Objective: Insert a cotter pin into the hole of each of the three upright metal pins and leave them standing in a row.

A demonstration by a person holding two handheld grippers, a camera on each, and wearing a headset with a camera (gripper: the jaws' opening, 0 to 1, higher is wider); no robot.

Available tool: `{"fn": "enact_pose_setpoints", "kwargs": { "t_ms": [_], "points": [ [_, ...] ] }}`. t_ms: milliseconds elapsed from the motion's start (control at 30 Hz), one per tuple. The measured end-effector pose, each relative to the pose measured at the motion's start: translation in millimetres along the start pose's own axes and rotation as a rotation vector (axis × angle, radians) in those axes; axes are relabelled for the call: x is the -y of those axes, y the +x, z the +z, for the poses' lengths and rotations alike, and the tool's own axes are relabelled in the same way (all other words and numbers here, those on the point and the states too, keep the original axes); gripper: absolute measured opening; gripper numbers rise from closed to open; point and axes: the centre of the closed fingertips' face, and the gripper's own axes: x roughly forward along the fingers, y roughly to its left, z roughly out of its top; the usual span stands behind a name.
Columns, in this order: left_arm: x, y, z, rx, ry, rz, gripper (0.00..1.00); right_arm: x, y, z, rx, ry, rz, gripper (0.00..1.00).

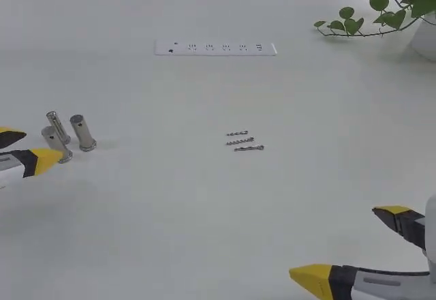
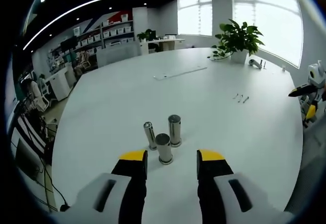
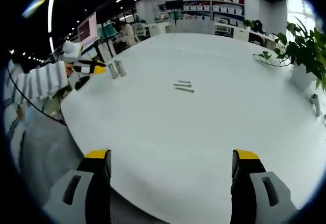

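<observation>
Broad white worktop [image 1: 170,211], matte, with a rounded edge in both gripper views. Near the far side, a flat white power strip [image 1: 215,48], taken here as the marker for everything else.

Well to the left of the power strip and nearer the person: three metal pins [image 1: 68,136], upright, bunched close rather than in a row (touching or not, cannot tell). Nearer the person than the strip's right half: three cotter pins [image 1: 244,141], lying side by side on the surface, well apart from the metal pins.

Left gripper [image 1: 35,146] right at the metal pins, jaws spread, nothing pinched; nearest pin just ahead of the gap. Right gripper [image 3: 171,155] far nearer the person than the strip and off to its right, jaws spread wide, holding nothing.

Right of the strip, a trailing green plant [image 1: 395,0] in a white pot.

Beyond the worktop: open office with shelving [image 2: 102,35], bright windows [image 2: 265,15], curved ceiling light strips. Striped sleeve [image 3: 38,84] in the right gripper view.
</observation>
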Motion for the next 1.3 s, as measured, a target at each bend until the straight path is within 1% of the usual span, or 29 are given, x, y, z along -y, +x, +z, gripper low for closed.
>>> {"fn": "enact_pose_setpoints", "kwargs": {
  "t_ms": [167, 300, 400, 567, 667, 833, 933, 1000, 1033, 1067, 1300],
  "points": [
    [-0.7, 10.5, -6.4, -0.028, 0.009, -0.003, 0.34, 0.8, 0.0, 3.0, 0.005, -0.007, -0.005, 0.99],
    [-1.6, 15.7, -8.1, -0.041, 0.017, -0.001, 0.32, 0.4, 0.2, 2.7, -0.003, -0.012, -0.008, 0.99],
    [-2.4, 19.0, -10.4, -0.051, -0.001, -0.006, 0.32, 0.6, 0.1, 2.8, -0.004, -0.012, -0.01, 0.99],
    [-6.4, 23.2, -11.6, -0.053, -0.001, 0.007, 0.29, -0.3, -1.1, 3.8, -0.008, -0.021, -0.012, 1.0],
    [-9.2, 26.6, -16.6, -0.073, -0.018, 0.001, 0.29, 0.9, -1.9, 4.8, -0.005, -0.015, -0.024, 1.0],
    [-13.0, 28.5, -16.7, -0.065, -0.029, 0.01, 0.26, 0.8, -3.7, 8.5, 0.008, -0.007, -0.032, 1.0],
    [-15.0, 29.3, -16.6, -0.062, -0.04, 0.001, 0.22, 0.9, -4.6, 8.8, 0.004, -0.014, -0.037, 1.0],
    [-17.5, 29.6, -16.4, -0.057, -0.064, 0.001, 0.17, 1.1, -5.1, 8.9, 0.002, -0.013, -0.041, 1.0],
    [-15.6, 30.2, -16.1, -0.054, -0.086, -0.016, 0.17, 0.8, -5.1, 8.9, 0.002, -0.011, -0.042, 0.99],
    [-17.1, 30.5, -16.0, -0.053, -0.086, -0.01, 0.16, -0.2, -5.1, 8.8, 0.001, -0.008, -0.04, 0.99],
    [-14.0, 35.5, -15.2, -0.049, -0.081, -0.012, 0.15, -5.9, -3.5, 8.3, -0.004, -0.01, -0.034, 0.99]
  ]
}}
